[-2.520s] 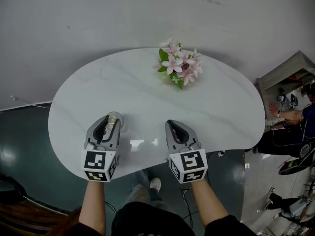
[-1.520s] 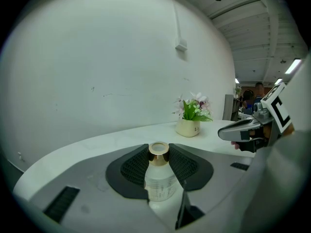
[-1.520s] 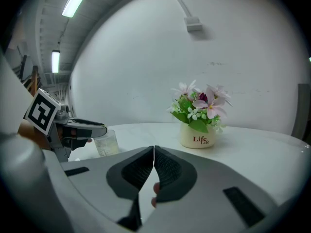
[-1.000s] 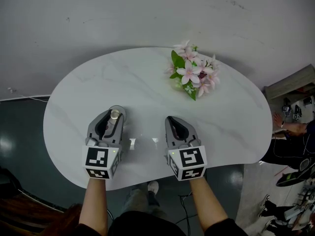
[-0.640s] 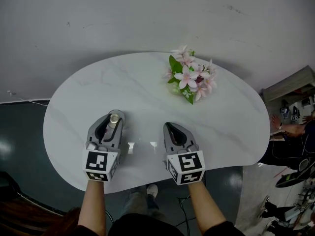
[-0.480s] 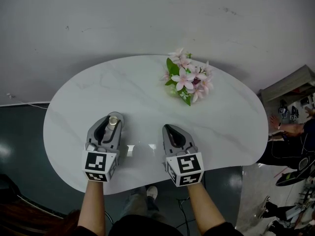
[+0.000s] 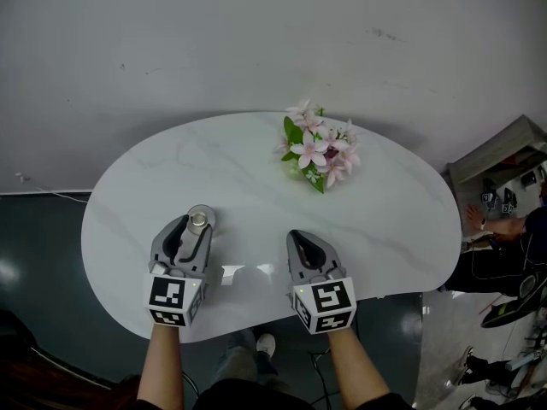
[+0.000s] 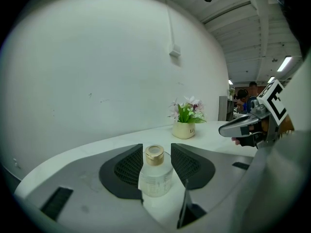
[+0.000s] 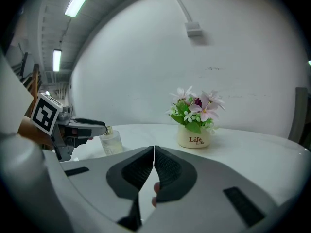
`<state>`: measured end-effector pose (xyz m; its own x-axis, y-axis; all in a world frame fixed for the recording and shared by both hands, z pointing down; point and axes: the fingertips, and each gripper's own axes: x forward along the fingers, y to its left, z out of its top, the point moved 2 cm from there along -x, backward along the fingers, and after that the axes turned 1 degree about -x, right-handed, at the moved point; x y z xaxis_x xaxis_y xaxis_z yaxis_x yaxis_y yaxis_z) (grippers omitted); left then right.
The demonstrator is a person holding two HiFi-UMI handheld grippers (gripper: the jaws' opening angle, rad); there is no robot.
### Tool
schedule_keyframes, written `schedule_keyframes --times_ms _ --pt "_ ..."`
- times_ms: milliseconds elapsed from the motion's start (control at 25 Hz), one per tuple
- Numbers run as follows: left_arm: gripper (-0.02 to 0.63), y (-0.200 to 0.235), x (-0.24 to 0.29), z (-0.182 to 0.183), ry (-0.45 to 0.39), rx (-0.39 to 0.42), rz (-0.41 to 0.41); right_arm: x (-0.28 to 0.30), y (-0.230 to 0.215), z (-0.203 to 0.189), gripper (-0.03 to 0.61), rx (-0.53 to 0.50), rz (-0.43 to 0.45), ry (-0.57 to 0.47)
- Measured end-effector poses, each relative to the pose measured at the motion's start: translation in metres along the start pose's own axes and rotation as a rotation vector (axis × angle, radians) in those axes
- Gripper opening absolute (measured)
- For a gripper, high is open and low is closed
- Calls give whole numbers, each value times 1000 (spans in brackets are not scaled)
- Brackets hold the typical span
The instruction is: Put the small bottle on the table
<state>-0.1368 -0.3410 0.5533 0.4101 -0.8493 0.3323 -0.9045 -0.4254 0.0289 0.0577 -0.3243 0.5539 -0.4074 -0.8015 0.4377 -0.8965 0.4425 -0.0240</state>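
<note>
A pot of pink flowers (image 7: 314, 148), printed "Life", stands far back on my white table (image 7: 402, 203), well apart. The bottle (image 8: 155, 176) stands upright on the table, gold cap up, between my left tool's (image 7: 197, 229) jaws, which have just been opening. My right tool (image 9: 154, 152) is closed, empty.

The small bottle (image 7: 199, 219) is set upright on the near left part of the table (image 7: 385, 203), between the jaws of the left gripper (image 7: 191, 231), which have just been opening. The right gripper (image 7: 303, 239) is held to its right, jaws together. The flower pot (image 7: 313, 149) is placed behind both, near the far edge.
</note>
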Motion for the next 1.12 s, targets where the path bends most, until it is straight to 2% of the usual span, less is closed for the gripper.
schedule_keyframes --times_ms 320,560,760,1120 --pt "160 -4 -19 0 15 9 38 -19 -2 -1 67 19 -21 -12" --pt "119 -10 -38 0 32 5 74 -44 -1 -1 67 78 -30 -51" --pt "47 -15 -51 0 35 -2 85 -61 -1 0 67 77 -39 -66" --pt "25 -31 -75 10 18 2 91 -93 12 5 67 50 -50 -88"
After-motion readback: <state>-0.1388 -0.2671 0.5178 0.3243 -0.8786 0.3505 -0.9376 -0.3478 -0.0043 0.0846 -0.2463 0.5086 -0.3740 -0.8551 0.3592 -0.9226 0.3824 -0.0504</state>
